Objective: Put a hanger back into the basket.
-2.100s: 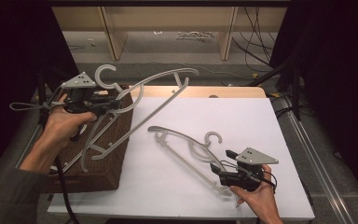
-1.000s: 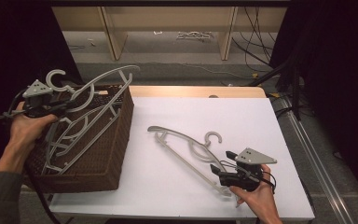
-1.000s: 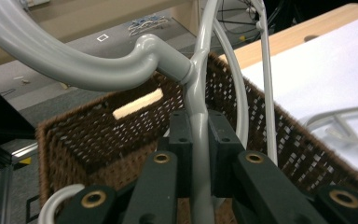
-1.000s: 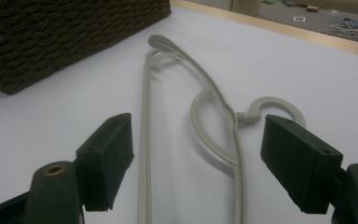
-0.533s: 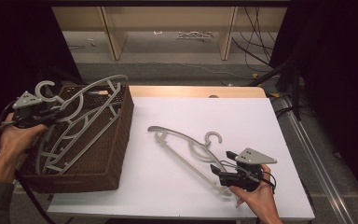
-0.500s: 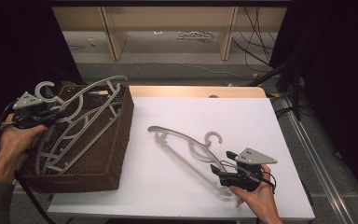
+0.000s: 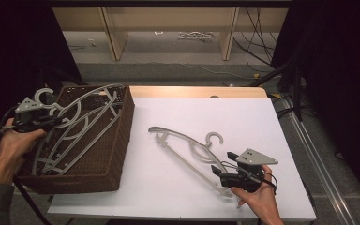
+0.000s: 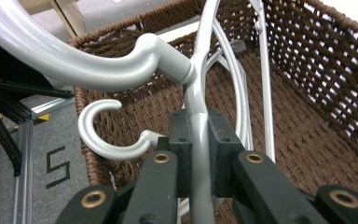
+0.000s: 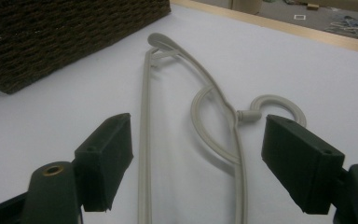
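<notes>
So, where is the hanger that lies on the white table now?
In the high view, the hanger lies flat on the white table, right of the brown basket, directly in front of the open right gripper.

The woven basket is dark brown. The hangers in it are silvery grey, and the hanger on the white table is pale grey.

- The wicker basket blocks the surface's left edge; hangers crowd its inside.
- One grey hanger lies across the middle; the far right stays open.
</notes>
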